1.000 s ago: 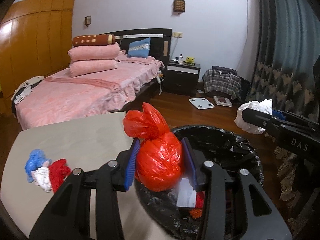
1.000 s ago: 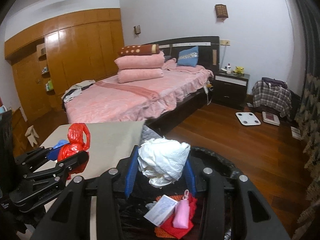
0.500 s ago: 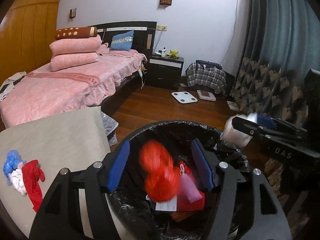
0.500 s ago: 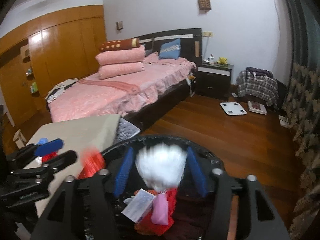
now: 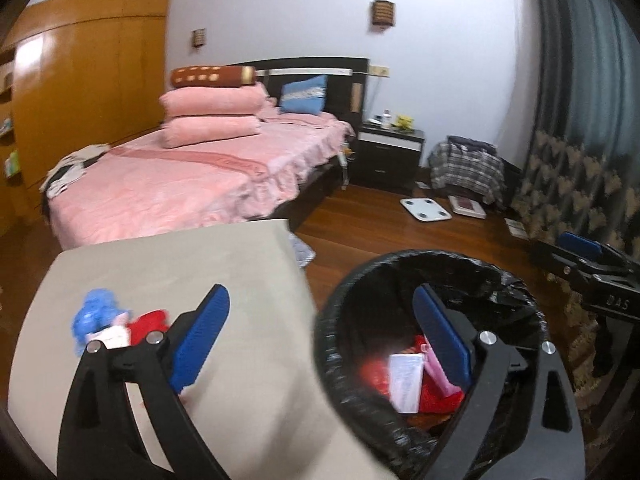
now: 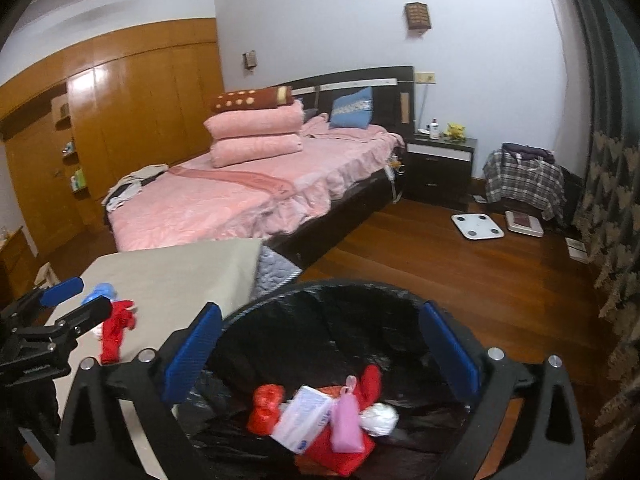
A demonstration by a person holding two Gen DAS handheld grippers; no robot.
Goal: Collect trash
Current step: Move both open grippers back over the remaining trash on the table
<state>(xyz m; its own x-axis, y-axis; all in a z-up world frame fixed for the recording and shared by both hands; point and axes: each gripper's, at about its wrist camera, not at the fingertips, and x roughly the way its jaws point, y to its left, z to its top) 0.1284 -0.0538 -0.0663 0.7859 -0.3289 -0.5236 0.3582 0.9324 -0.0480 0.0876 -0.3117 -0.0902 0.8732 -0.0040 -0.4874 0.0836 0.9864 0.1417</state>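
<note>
A: How far along is the trash run?

B: Well under way, I'd say. The bin, lined in black, sits near, just right of the table, and it already holds a red bag, a white wad, a white packet, a pink pouch and some red cloth under them.

A: And the grippers?

B: Both empty. The right gripper hangs over the bin with its jaws spread wide; they have just been opening, and nothing sits between them now. The left gripper is the same: jaws just opened wide, nothing held, one blue pad over the table and the other over the bin's left rim.

A: So what's left?

B: A small pile on the table's near left: a blue scrap, something white and a red piece, all touching. From the right wrist view the left gripper sits just beside that pile.

A: Anything else to pick up?

B: Not that I can tell. The rest of the tabletop looks bare. The pile looks like one or two more grabs, likely for the left gripper since it's closest.
</note>
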